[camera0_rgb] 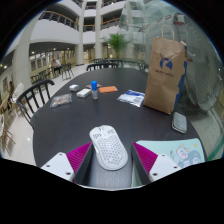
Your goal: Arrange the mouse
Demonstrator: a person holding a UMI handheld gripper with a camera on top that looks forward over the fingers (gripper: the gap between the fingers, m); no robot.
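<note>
And here we are right over the mouse (109, 146); a pale, perforated shell, lying flat on the dark round table (60, 125), sitting squarely between the two fingers of the gripper (110, 160); the pink pads (148, 156) flank it left and right, and there looks to be a sliver of table showing at each side, so the fingers are spread wide about it rather than pressing on it; nothing is held as yet; my read is that the approach is done and the grasp is what's left, then the lift and the placing, wherever the mouse is meant to end up; the pictures give no clear sign of that spot; further out on the table, a brown paper bag (164, 76) stands upright well beyond the fingers, a phone (179, 122) lies near its foot, a small bottle with a blue cap (95, 89) stands toward the far side, with leaflets (131, 97) beside it; black chairs (33, 97) ring the table, and all of it sits well apart from the mouse, so the close-in should meet no obstruction
</note>
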